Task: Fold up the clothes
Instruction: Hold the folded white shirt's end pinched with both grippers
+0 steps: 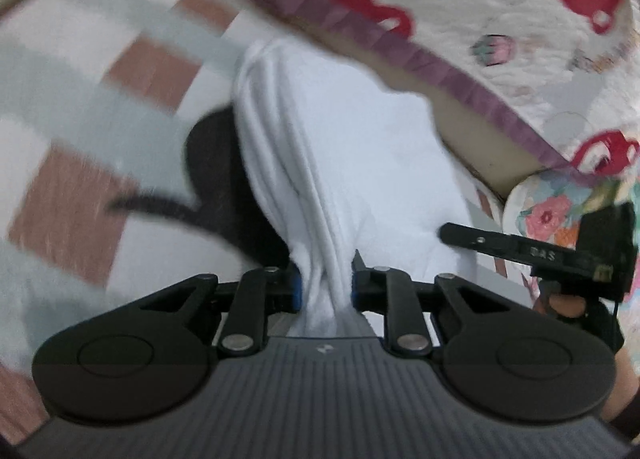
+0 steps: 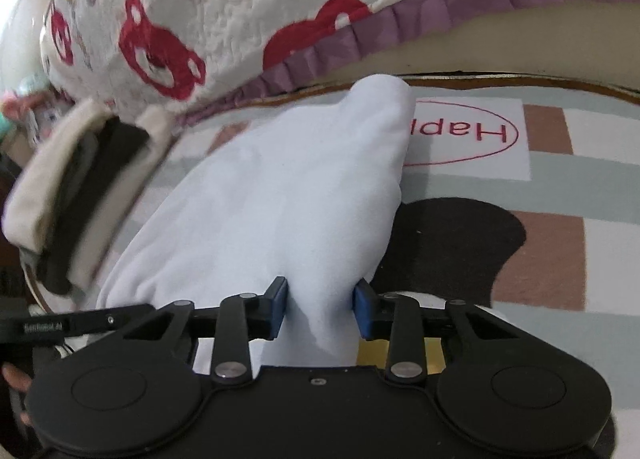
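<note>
A white garment (image 1: 340, 147) lies stretched over a patterned rug, bunched into pleats where my left gripper (image 1: 325, 287) is shut on its near edge. In the right wrist view the same white garment (image 2: 280, 187) spreads away toward the bed, and my right gripper (image 2: 322, 309) is shut on a fold of its near edge. The right gripper's black finger (image 1: 500, 245) reaches in from the right of the left wrist view, beside the cloth. The left gripper's finger (image 2: 80, 325) shows at the lower left of the right wrist view.
A rug (image 2: 560, 179) with grey, brown and white blocks, a black shape and a red "Happy" circle lies under the garment. A quilted bedspread (image 2: 240, 19) with red bears and a purple frill hangs over the mattress edge behind. A cream and black object (image 2: 76, 191) blurs at left.
</note>
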{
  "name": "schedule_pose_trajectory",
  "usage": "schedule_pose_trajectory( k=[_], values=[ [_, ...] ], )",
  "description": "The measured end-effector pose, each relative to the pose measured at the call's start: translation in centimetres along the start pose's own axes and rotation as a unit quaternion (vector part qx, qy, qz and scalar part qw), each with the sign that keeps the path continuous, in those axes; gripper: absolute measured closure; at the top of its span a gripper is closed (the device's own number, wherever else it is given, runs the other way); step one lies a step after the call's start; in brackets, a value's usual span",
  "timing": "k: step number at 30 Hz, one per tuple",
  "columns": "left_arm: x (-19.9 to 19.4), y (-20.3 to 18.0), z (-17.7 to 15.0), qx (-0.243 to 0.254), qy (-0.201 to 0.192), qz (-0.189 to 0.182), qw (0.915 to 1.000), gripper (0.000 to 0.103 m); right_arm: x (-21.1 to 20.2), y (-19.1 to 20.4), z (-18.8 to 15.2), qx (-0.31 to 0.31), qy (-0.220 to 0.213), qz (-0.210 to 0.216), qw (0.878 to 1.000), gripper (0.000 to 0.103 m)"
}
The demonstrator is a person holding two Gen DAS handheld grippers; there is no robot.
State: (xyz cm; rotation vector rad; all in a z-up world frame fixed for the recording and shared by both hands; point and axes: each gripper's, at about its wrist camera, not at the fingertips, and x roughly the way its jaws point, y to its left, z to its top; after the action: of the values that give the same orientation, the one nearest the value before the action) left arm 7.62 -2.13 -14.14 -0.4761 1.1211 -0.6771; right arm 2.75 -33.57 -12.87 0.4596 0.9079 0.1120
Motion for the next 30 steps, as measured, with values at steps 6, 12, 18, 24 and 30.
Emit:
schedule_pose_trajectory(
  k=[6,12,18,24,30],
  values=[
    [0.7,0.4,-0.5,0.005,0.003,0.014,0.9999,0.079,0.2,-0.9,-0.1,0.020,-0.008,0.003,1.000,0.059],
    [1.1,1.4,-0.9,-0.009,0.002,0.017,0.9998,0.068,0.1,-2.1,0.0,0.051,-0.024,0.014,0.998,0.051],
    [1.5,2.6,-1.2,-0.056,-0.014,-0.034,0.9977,0.063,2.6,-4.5,-0.4,0.118,-0.014,0.056,0.991,0.034],
    [-0.7,-1.6,-0.7,0.055,-0.045,0.011,0.9974,0.084,1.9,-2.0,-0.5,0.065,-0.038,0.077,0.994,0.060],
    [-0.5,-1.6,-0.4,0.032,-0.019,0.017,0.9992,0.083,0.2,0.3,-0.3,0.004,-0.039,0.054,0.998,0.062]
  ],
)
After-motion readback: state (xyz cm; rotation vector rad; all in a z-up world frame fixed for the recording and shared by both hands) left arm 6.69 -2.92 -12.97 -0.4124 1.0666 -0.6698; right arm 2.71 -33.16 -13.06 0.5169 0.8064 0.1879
